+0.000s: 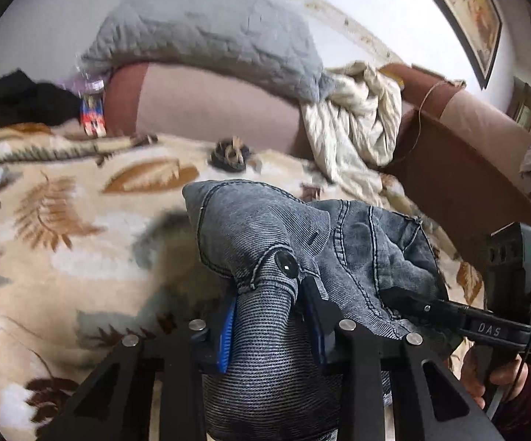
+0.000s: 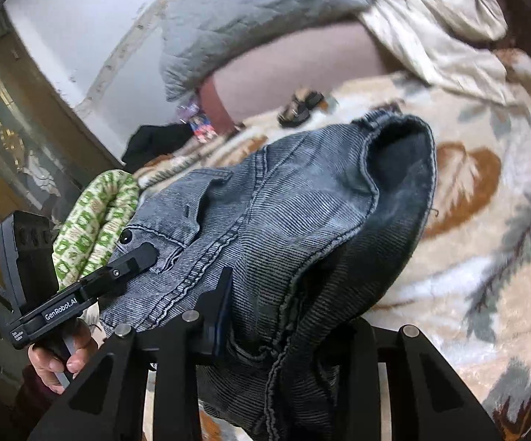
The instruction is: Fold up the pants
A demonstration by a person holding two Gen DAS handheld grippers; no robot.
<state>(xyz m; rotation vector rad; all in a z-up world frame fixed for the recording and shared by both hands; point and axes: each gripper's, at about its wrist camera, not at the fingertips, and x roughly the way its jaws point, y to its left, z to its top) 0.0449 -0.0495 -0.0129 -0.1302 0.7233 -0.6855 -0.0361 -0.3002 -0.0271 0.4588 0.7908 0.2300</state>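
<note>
Grey-blue denim pants (image 1: 302,242) hang lifted above the bed, held at the waistband by both grippers. My left gripper (image 1: 269,305) is shut on the waistband beside the dark button (image 1: 286,259); cloth bunches between its blue-padded fingers (image 1: 228,330). In the right wrist view the pants (image 2: 284,213) drape over my right gripper (image 2: 265,316), which is shut on the waistband; its right finger is hidden under the cloth. Each gripper shows in the other's view: the right one (image 1: 412,303), the left one (image 2: 136,261), both pinching the denim.
A cream leaf-patterned blanket (image 1: 81,220) covers the bed. A grey quilted pillow (image 1: 210,33) and a crumpled cream sheet (image 1: 357,121) lie at the headboard. A small dark object (image 1: 230,154) sits on the blanket. A green-patterned cloth (image 2: 96,220) and black clothing (image 2: 155,143) lie at the left.
</note>
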